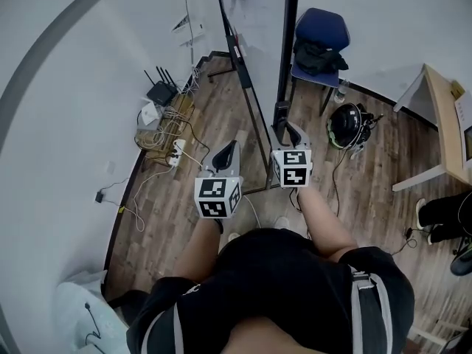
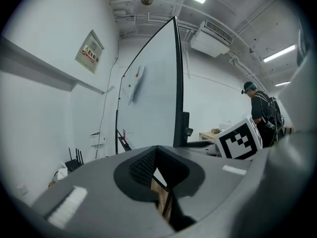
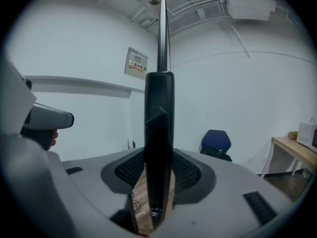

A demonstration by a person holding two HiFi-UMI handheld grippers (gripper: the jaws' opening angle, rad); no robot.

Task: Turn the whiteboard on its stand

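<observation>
The whiteboard stands edge-on in front of me on its black stand, its white face large in the left gripper view. Its black side bar runs upright between my right gripper's jaws, with the pads against both its sides. In the head view that right gripper sits at the bar's lower end. My left gripper hovers just left of it, apart from the board. Its jaws are shut with nothing between them.
A blue chair with a dark bag stands behind the board. A helmet lies on the wood floor at the right, near a wooden desk. A router, cables and a power strip line the left wall. Another person stands farther back.
</observation>
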